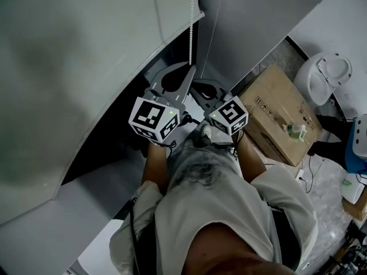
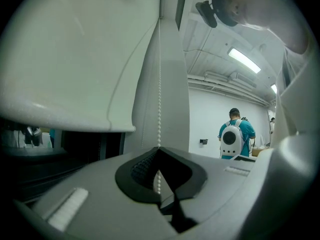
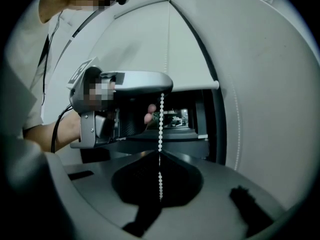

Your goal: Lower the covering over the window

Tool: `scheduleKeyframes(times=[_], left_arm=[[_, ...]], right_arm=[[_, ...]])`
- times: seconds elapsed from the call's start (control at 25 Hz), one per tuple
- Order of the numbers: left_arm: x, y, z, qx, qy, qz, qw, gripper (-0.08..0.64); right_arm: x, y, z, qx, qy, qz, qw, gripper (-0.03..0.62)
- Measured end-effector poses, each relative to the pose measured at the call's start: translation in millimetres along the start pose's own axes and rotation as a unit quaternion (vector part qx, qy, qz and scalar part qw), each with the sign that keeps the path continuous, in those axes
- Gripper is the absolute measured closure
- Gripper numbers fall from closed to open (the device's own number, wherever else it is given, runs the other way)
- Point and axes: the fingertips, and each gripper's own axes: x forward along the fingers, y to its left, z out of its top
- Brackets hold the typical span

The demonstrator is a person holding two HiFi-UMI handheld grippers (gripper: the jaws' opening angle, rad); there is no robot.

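Note:
A white bead chain (image 1: 191, 22) hangs beside the white roller blind (image 1: 86, 67). In the head view my left gripper (image 1: 191, 69) is shut on the chain, and my right gripper (image 1: 196, 87) sits just below it. In the left gripper view the chain (image 2: 159, 84) runs straight down into the closed tips of that gripper (image 2: 159, 149). The blind's bottom bar (image 2: 65, 116) hangs at the left there. In the right gripper view the chain (image 3: 161, 124) drops from the left gripper (image 3: 162, 90) into the right gripper (image 3: 160, 154), shut on it.
Dark window glass (image 1: 114, 142) shows below the blind. A cardboard box (image 1: 281, 116) and a white round object (image 1: 327, 76) sit on the floor at the right. A person in teal with a white backpack (image 2: 235, 139) stands far off in the room.

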Motion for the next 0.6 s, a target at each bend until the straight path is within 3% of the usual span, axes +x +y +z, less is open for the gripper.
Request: scheduleKeyframes(times=[0.4, 0.48, 0.6], left_arm=[[1, 0, -2, -0.005, -0.001, 0.001, 1.0000, 0.549], [0, 0, -2, -0.004, -0.002, 0.002, 1.0000, 0.549], [-2, 0, -2, -0.002, -0.004, 0.004, 1.0000, 0.549]], right_arm=[[-10, 5, -3, -0.017, 0.022, 0.014, 1.000, 0.564], [-18, 9, 8, -0.008, 0.009, 0.022, 1.000, 0.508], [-32, 6, 42, 0.011, -0.041, 0.020, 0.999, 0.502]])
